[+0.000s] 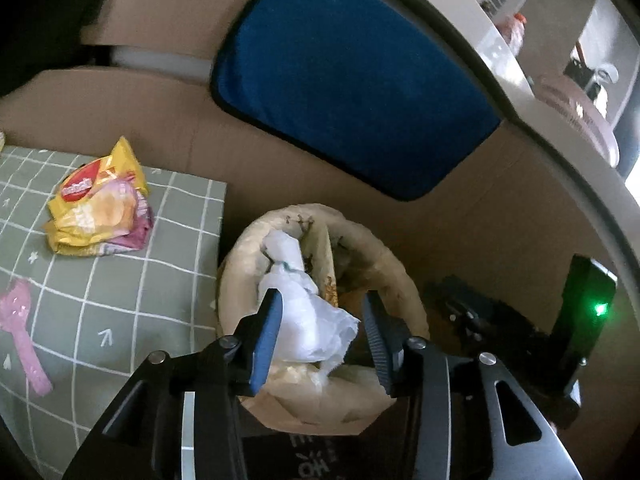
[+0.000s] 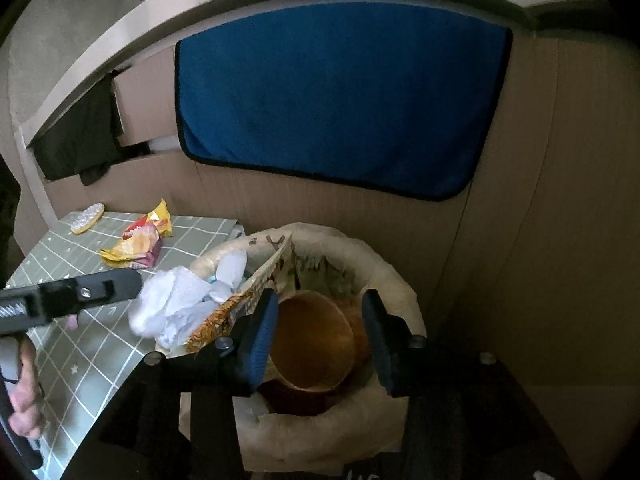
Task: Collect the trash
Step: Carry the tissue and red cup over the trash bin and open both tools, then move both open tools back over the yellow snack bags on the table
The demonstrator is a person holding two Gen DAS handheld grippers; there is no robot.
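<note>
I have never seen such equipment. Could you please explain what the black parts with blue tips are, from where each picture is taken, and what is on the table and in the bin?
A person holds two hand-operated grippers; each carries a camera looking along its blue fingers. The left gripper is open around white crumpled plastic above the lined bin. The right gripper is open over a brown paper cup inside that bin. On the green checked cloth lie a yellow snack wrapper and a pink spoon.

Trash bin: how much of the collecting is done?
Done: a paper cup lies inside the lined trash bin. In hand: crumpled white tissue sits at the rim between the open left tongs. Left: yellow snack wrappers and pink spoon on the checked tablecloth.
</note>
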